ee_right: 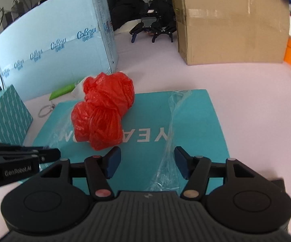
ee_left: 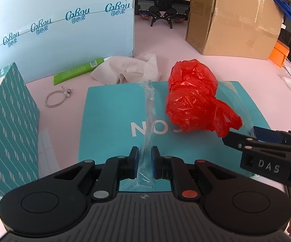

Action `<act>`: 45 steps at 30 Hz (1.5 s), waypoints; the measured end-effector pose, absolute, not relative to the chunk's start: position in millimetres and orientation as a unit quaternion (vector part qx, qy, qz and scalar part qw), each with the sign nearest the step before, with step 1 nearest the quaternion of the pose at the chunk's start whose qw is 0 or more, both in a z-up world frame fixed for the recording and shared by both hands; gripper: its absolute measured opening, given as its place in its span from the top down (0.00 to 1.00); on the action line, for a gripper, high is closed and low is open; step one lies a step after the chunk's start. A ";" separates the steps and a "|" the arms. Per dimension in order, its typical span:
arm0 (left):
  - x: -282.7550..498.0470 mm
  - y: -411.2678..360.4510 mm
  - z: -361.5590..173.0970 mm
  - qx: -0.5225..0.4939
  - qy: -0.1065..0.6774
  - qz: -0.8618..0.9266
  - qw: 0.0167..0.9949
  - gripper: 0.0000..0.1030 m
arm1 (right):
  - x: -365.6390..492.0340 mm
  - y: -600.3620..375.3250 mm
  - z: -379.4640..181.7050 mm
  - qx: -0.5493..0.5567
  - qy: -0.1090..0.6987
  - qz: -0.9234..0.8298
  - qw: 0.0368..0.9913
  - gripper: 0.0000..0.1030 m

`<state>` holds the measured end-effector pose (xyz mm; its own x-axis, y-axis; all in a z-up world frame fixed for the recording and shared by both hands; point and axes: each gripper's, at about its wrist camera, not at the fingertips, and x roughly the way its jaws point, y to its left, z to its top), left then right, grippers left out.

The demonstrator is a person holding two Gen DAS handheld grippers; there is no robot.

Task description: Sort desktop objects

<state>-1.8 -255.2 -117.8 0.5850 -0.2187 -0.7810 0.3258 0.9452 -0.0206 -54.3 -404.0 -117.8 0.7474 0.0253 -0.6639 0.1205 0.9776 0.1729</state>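
My left gripper (ee_left: pixel 145 162) has its jaws clenched on one strip of clear film (ee_left: pixel 148 109) lying across the one teal box (ee_left: pixel 109 111). One red bag (ee_left: pixel 193 96) sits on that box. My right gripper (ee_right: pixel 146 162) is released, jaws wide, with bare pink surface (ee_right: pixel 256 100) to its right.

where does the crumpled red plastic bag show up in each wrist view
Left wrist view: the crumpled red plastic bag sits right of centre on the flat teal box, ahead of the right gripper.
Right wrist view: the bag sits left of centre on the same box.
Shared landmark: the brown cardboard carton, upper right in both.
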 end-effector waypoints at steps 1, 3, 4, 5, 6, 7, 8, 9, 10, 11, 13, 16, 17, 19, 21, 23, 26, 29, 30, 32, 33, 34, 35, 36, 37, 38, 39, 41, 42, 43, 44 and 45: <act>-3.5 -255.4 -117.8 0.065 0.429 -0.155 0.888 0.90 | -55.0 -404.1 -117.7 0.104 0.356 -0.024 0.928 0.39; -6.8 -256.3 -117.3 0.071 0.429 -0.159 0.887 0.88 | -56.5 -402.5 -116.6 0.105 0.360 -0.021 0.927 0.38; -8.4 -256.8 -117.0 0.075 0.429 -0.160 0.886 0.88 | -57.5 -402.0 -116.2 0.107 0.361 -0.021 0.926 0.38; -10.4 -257.0 -116.8 0.078 0.429 -0.160 0.886 0.88 | -58.6 -401.6 -115.7 0.109 0.363 -0.021 0.925 0.37; -12.3 -256.8 -116.3 0.080 0.429 -0.160 0.886 0.88 | -59.7 -401.2 -115.3 0.111 0.364 -0.021 0.925 0.37; -13.9 -256.2 -116.0 0.080 0.429 -0.161 0.885 0.88 | -61.2 -400.3 -115.2 0.111 0.364 -0.021 0.924 0.36; -15.3 -255.3 -115.9 0.079 0.429 -0.162 0.885 0.88 | -62.7 -399.5 -115.2 0.111 0.364 -0.021 0.924 0.36; -16.7 -254.3 -115.8 0.078 0.429 -0.164 0.885 0.87 | -64.6 -398.4 -115.4 0.112 0.364 -0.022 0.925 0.36; -18.0 -253.1 -115.5 0.077 0.429 -0.166 0.884 0.87 | -65.8 -397.7 -115.4 0.112 0.364 -0.021 0.924 0.35; -19.4 -251.7 -115.2 0.075 0.429 -0.166 0.885 0.86 | -66.7 -397.0 -115.3 0.114 0.364 -0.019 0.924 0.33; -21.5 -249.2 -115.6 0.072 0.428 -0.166 0.885 0.82 | -68.3 -395.1 -115.5 0.114 0.364 -0.014 0.924 0.29; -23.7 -245.3 -115.1 0.068 0.429 -0.157 0.887 0.68 | -69.5 -392.2 -116.0 0.109 0.360 -0.018 0.926 0.23; -25.3 -242.8 -114.0 0.064 0.425 -0.154 0.890 0.57 | -69.7 -392.6 -115.6 0.107 0.358 -0.025 0.927 0.21; -28.8 -237.6 -110.5 0.056 0.414 -0.151 0.896 0.40 | -70.3 -395.6 -114.3 0.103 0.352 -0.045 0.929 0.17; -31.7 -233.2 -105.8 0.048 0.401 -0.150 0.902 0.30 | -72.4 -399.2 -112.2 0.104 0.341 -0.067 0.932 0.10; -33.0 -230.4 -101.5 0.044 0.392 -0.146 0.907 0.25 | -74.3 -401.8 -108.9 0.108 0.328 -0.086 0.935 0.09; -30.9 -226.9 -98.6 0.033 0.395 -0.142 0.907 0.25 | -79.4 -402.4 -102.1 0.105 0.301 -0.100 0.943 0.05; -28.0 -221.0 -97.5 0.017 0.402 -0.134 0.905 0.25 | -83.8 -399.1 -96.1 0.090 0.276 -0.109 0.951 0.01; -27.2 -219.1 -97.1 0.013 0.403 -0.131 0.906 0.25 | -84.7 -397.2 -94.4 0.083 0.270 -0.110 0.953 0.00; -26.7 -216.0 -96.2 0.007 0.404 -0.126 0.906 0.25 | -84.7 -395.0 -93.0 0.071 0.266 -0.110 0.955 0.00; -26.9 -214.8 -95.8 0.005 0.404 -0.124 0.906 0.25 | -84.9 -394.2 -92.6 0.069 0.262 -0.109 0.956 0.00; -27.2 -213.6 -95.4 0.004 0.404 -0.122 0.907 0.25 | -85.0 -393.5 -92.2 0.067 0.259 -0.107 0.958 0.00; -27.9 -212.9 -94.7 0.004 0.403 -0.121 0.907 0.25 | -85.2 -392.7 -91.7 0.064 0.256 -0.106 0.959 0.00; -28.6 -212.5 -93.8 0.004 0.403 -0.120 0.907 0.25 | -85.8 -392.2 -91.2 0.064 0.250 -0.103 0.961 0.00; -29.3 -212.1 -92.9 0.003 0.403 -0.118 0.908 0.25 | -86.6 -391.5 -90.5 0.064 0.243 -0.098 0.963 0.00; -29.9 -211.7 -92.0 0.004 0.402 -0.117 0.908 0.25 | -87.3 -390.7 -89.8 0.065 0.236 -0.091 0.965 0.00; -30.3 -211.1 -91.0 0.003 0.402 -0.115 0.908 0.25 | -88.1 -390.0 -89.1 0.065 0.229 -0.085 0.968 0.00; -30.7 -209.2 -88.9 0.000 0.403 -0.110 0.909 0.25 | -90.5 -386.1 -87.4 0.062 0.217 -0.076 0.971 0.00; -30.8 -207.6 -87.8 -0.003 0.402 -0.108 0.909 0.25 | -91.7 -384.1 -86.5 0.060 0.211 -0.071 0.973 0.00; -30.8 -206.0 -86.7 -0.006 0.401 -0.106 0.910 0.24 | -92.4 -382.8 -85.4 0.060 0.204 -0.067 0.975 0.00; -30.8 -204.5 -86.1 -0.009 0.401 -0.103 0.910 0.24 | -93.0 -381.6 -84.2 0.059 0.196 -0.063 0.977 0.00; -30.7 -203.0 -85.4 -0.012 0.400 -0.100 0.911 0.22 | -93.6 -380.3 -83.1 0.058 0.189 -0.059 0.979 0.00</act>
